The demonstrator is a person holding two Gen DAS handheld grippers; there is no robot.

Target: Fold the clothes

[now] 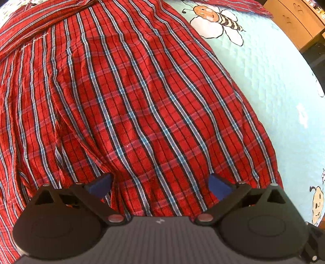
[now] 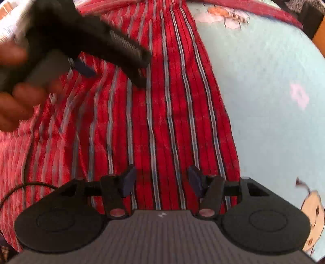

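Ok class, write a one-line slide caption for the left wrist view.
Left gripper open above a red plaid shirt spread on a pale blue cartoon-bee bedsheet.

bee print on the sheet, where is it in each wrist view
Left wrist view: the bee print sits sharp at the top, right of centre, on the pale blue sheet just past the red plaid shirt.
Right wrist view: the same bee print is at the top, right of centre, blurred.
Shared landmark: the shirt's right edge, running down just left of the bee in both views.
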